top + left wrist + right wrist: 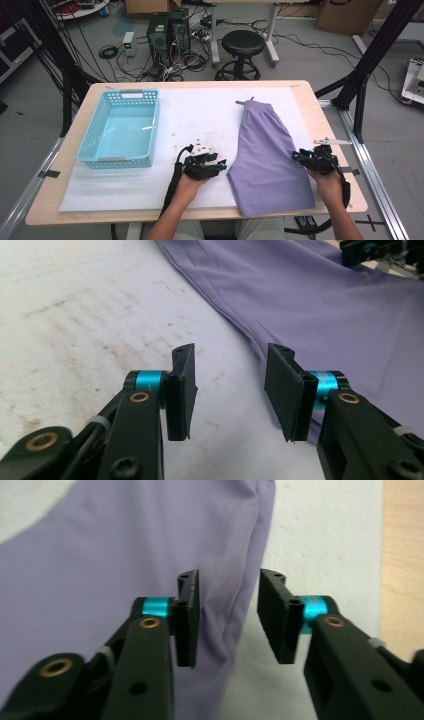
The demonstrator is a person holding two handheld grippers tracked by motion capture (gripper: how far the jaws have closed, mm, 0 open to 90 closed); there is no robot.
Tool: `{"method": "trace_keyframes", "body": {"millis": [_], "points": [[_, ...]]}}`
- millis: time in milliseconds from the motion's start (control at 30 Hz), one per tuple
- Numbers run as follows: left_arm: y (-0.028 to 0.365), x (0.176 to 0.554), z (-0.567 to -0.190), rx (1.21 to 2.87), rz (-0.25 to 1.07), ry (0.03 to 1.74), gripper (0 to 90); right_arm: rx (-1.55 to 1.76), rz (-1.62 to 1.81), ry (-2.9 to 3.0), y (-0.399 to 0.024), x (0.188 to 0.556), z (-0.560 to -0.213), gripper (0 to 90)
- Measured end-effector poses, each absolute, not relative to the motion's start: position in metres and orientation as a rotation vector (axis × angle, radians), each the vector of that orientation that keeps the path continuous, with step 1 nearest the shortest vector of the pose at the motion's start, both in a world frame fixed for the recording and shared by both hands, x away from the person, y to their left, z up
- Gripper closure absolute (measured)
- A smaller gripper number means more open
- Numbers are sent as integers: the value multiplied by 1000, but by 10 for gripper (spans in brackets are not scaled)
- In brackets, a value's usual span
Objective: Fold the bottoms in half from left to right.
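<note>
A person at a wooden table (300,90) works over a white mat (200,115) with a two-jaw gripper in each hand; the largest thing on the mat is a pair of purple shorts (267,155), lying flat and lengthwise on the right half, waistband away from the person and leg hems near the front edge; the cloth looks thin, light and limp, likely to sag and slide rather than hold a shape, so an edge or hem pinched through both layers seems the surest hold; a grip in the middle would probably only bunch it up.

Next in size, a light blue plastic basket (95,145) stands on the left half of the mat, well apart from the shorts; its perforated walls look stiff.

The left gripper (216,165) hovers just beside the shorts' left edge, its jaws partly open with only bare mat between them in the left gripper view (230,390); the right gripper (299,156) sits at the garment's right edge, jaws likewise parted and straddling that edge without pressing on it (227,615).

By count: one table, one mat, one pair of shorts, one basket, two grippers; beyond the table, one black stool (242,45) stands on the floor.
</note>
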State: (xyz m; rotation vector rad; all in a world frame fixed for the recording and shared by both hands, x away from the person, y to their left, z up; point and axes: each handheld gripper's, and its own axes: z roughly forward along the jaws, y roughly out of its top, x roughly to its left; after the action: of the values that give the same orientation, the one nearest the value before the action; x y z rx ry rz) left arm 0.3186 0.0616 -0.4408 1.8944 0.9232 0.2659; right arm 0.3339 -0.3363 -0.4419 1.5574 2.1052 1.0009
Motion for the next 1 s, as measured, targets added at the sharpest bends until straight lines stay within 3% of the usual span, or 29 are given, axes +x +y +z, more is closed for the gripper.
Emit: {"method": "trace_keyframes", "body": {"millis": [100, 200, 233, 300, 400, 600, 833, 1000], "points": [[63, 320, -441, 1895, 273, 926, 554, 1567, 942, 2099, -339, 342, -446, 888], [63, 322, -442, 1892, 273, 926, 553, 1609, 909, 2075, -342, 342, -445, 884], [63, 323, -441, 1895, 274, 923, 551, 1600, 916, 2091, -343, 342, -444, 841], [64, 324, -441, 1889, 279, 923, 544, 1608, 927, 2086, -344, 342, -442, 617], [67, 326, -440, 1878, 290, 912, 532, 1568, 1020, 2035, -348, 347, -432, 552], [73, 331, -438, 1852, 298, 891, 503, 1411, 1096, 2071, -324, 379, -415, 485], [81, 333, -435, 1831, 307, 876, 354, 1346, 1150, 2177, -282, 433, -413, 446], [82, 334, -433, 1857, 316, 868, 351, 1351, 1101, 2249, -254, 472, -415, 428]]}}
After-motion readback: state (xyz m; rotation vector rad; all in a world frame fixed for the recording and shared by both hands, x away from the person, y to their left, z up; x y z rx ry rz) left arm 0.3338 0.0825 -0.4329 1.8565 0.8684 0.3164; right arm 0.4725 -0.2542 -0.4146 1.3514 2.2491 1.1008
